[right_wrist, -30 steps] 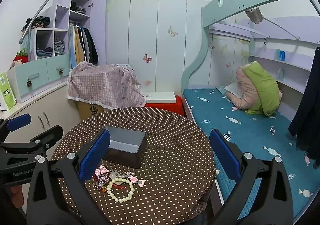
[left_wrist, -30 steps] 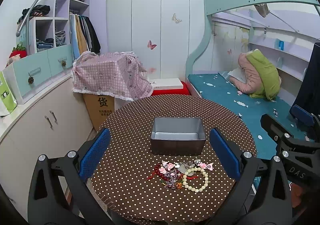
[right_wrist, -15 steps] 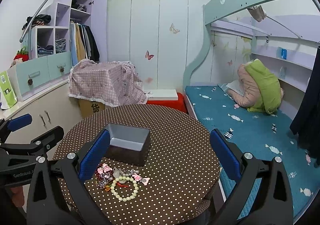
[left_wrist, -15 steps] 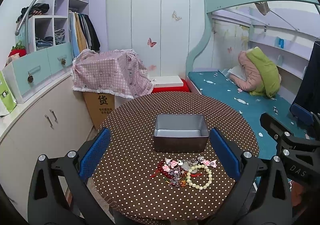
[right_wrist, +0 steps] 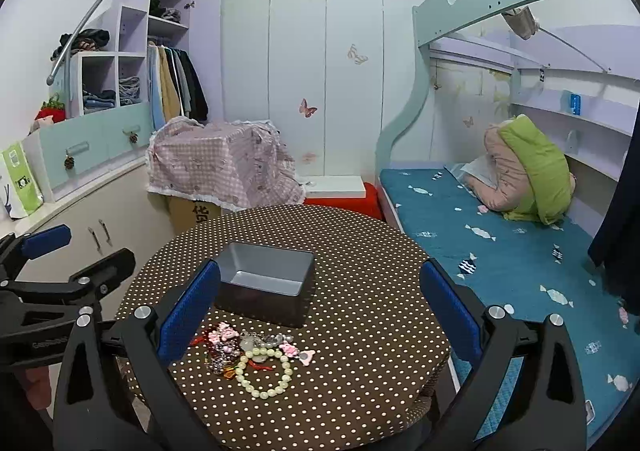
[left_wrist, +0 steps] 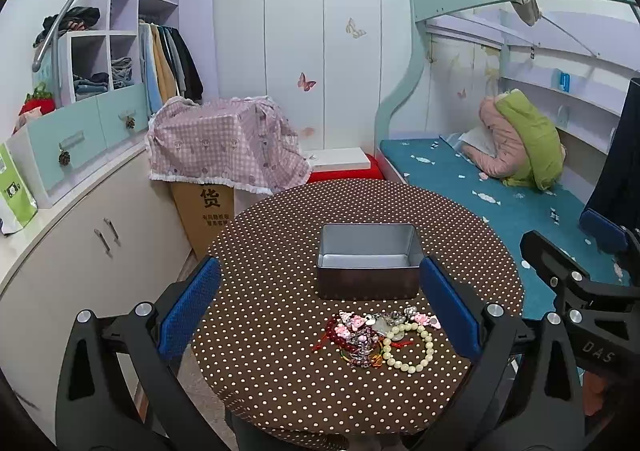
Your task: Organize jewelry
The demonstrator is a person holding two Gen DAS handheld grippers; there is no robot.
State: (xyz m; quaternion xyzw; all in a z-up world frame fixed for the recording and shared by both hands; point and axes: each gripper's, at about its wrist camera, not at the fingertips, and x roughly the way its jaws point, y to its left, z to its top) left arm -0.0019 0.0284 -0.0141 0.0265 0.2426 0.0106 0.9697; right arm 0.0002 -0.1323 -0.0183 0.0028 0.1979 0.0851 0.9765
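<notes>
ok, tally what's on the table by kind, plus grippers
Metal tin: 1, nothing in it
Cream bead bracelet: 1
Tangled pile of mixed jewelry: 1, pieces too knotted to count singly
Grippers: 2, the left gripper and the right gripper, both open and holding nothing
Total: 5

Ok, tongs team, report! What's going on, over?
Both tongs, left and right, open, holding nothing. Jewelry pile on table beside empty tin. Nothing in the way.
</notes>
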